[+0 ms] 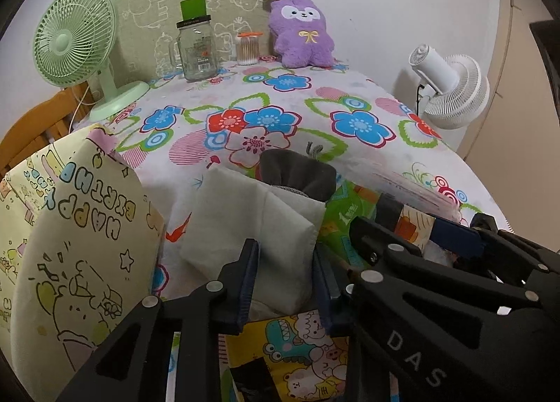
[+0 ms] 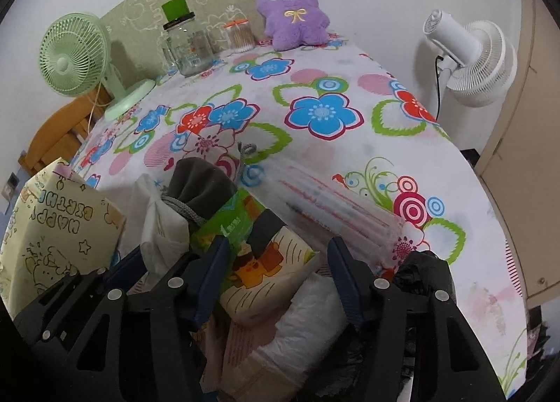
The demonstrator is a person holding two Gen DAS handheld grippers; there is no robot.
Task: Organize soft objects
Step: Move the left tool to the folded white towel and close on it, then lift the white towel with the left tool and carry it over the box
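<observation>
While the pile of soft items near the table's front edge is not yet sorted, little of the task is judged done.

Left gripper: jaws drawn in on the white fabric pouch; both pads appear pressed to its near end.

Right gripper: jaws apart, either side of a cream cartoon packet; contact cannot be told.

Heap, touching: grey drawstring pouch, green packet, crinkled white bag.

Set apart: birthday gift bag to the left; purple plush upright at the far edge of the floral tablecloth, untouched.

Left wrist view only: a dinosaur-print packet under the jaws. Right wrist view only: the crinkled bag and a clear striped sleeve.
</observation>
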